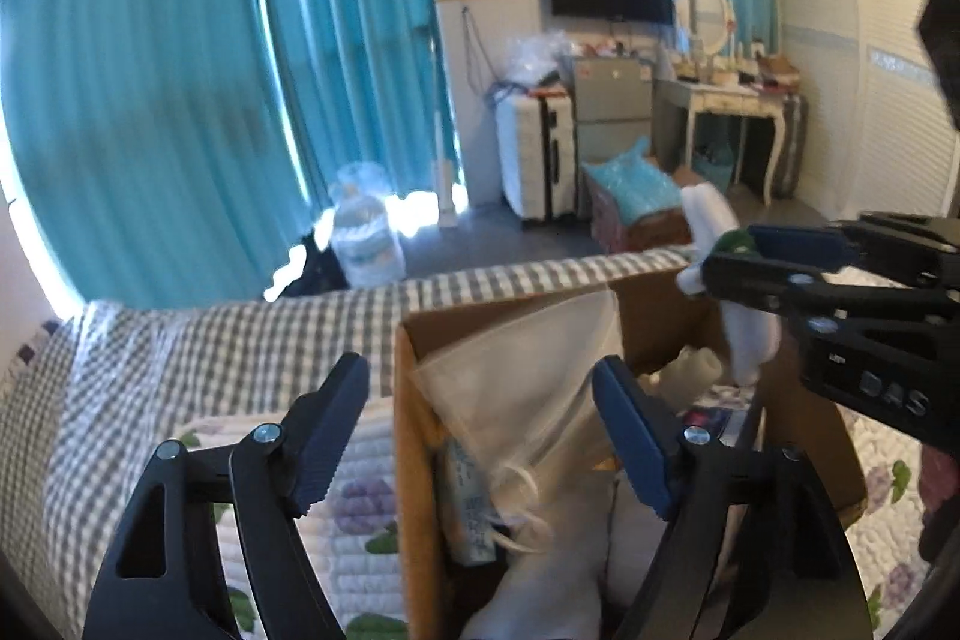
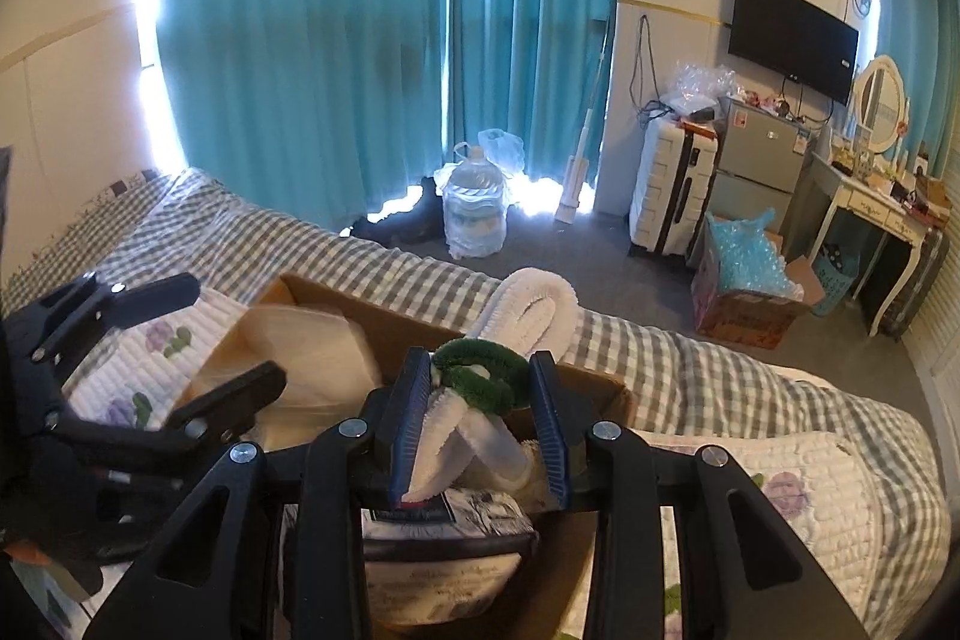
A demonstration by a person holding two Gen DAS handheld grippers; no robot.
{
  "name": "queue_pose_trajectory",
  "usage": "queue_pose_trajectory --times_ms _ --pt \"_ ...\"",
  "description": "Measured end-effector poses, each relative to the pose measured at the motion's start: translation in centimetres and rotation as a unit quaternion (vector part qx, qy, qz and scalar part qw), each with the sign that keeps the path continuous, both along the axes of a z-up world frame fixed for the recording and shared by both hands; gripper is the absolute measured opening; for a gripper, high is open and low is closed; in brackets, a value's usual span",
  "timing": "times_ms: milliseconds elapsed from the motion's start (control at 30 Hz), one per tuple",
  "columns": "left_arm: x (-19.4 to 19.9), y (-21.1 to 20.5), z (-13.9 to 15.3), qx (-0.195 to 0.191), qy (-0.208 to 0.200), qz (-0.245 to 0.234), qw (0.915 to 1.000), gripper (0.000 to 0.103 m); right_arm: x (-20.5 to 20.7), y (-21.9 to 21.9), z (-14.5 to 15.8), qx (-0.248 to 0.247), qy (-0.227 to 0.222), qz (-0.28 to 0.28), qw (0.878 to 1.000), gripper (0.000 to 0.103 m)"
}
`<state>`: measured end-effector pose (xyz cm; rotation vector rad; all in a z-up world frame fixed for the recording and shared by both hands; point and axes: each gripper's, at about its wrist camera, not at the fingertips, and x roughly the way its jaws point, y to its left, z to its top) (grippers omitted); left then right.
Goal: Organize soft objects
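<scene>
On the bed (image 2: 690, 358) with its grey-and-white checked cover, an open brown cardboard box (image 1: 414, 436) sits in front of you, resting on a white quilted blanket with purple flowers (image 1: 354, 508). Your left gripper (image 1: 480, 430) hangs over the box's near left corner with its jaws spread wide and nothing between them; one finger stands outside the box wall, the other inside. Below it, in the box, lie a translucent plastic bag (image 1: 522, 388) and white soft items. Your right gripper (image 2: 480, 430) is clamped on a white fuzzy soft toy with a green fuzzy ring (image 2: 480, 376), its blue pads (image 2: 411, 418) pressing the toy from both sides. The toy's long white loop (image 2: 534, 304) sticks out past the fingertips over the box's far edge. Under the toy, inside the box, lies a white pouch with dark print (image 2: 444, 550).
</scene>
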<state>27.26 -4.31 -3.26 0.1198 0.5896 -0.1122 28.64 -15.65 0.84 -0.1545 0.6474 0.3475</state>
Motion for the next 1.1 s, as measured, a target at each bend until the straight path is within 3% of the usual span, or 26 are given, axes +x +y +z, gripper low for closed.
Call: queue_pose_trajectory --times_ms 33,100,133,167,400,667,767,833,900,967,1100 --pt "-0.2 0.3 0.1 0.0 -0.004 -0.002 1.0 0.078 0.3 0.1 0.0 0.005 0.0 -0.003 1.0 0.036" --pt "-0.4 0.7 0.2 0.002 -0.007 0.001 1.0 0.079 0.5 0.4 0.1 0.006 -0.007 -0.016 1.0 0.052" --pt "-0.5 1.1 0.2 0.001 -0.008 0.004 1.0 0.079 0.5 0.4 0.3 0.008 -0.013 -0.029 0.999 0.068" --pt "-0.6 1.3 0.4 0.0 -0.008 0.007 0.9999 0.079 0.5 0.4 0.5 0.012 -0.015 -0.033 0.999 0.072" --pt "-2.4 2.3 2.9 0.001 -0.024 0.017 0.9996 0.079 -2.4 0.6 4.9 0.015 -0.037 -0.04 0.998 0.072" --pt "-9.6 3.5 12.1 -0.023 -0.107 0.02 0.9938 0.079 -11.2 0.0 15.7 0.013 -0.114 -0.049 0.992 0.072" --pt "-13.2 3.8 15.8 -0.023 -0.152 0.022 0.9878 0.093 -15.2 -0.5 19.4 0.017 -0.147 -0.052 0.988 0.078" --pt "-15.7 4.1 17.8 -0.026 -0.185 0.023 0.9821 0.097 -18.2 -0.8 21.5 0.018 -0.163 -0.065 0.984 0.081" --pt "-18.2 4.5 19.3 -0.032 -0.216 0.023 0.9756 0.102 -21.5 -1.2 22.7 0.018 -0.182 -0.084 0.98 0.086" --pt "-20.4 4.9 20.3 -0.042 -0.237 0.023 0.9703 0.103 -24.2 -1.6 23.4 0.023 -0.205 -0.087 0.975 0.102" --pt "-23.4 5.7 19.9 -0.053 -0.256 0.019 0.965 0.103 -27.8 -2.2 22.5 0.03 -0.222 -0.093 0.97 0.103"
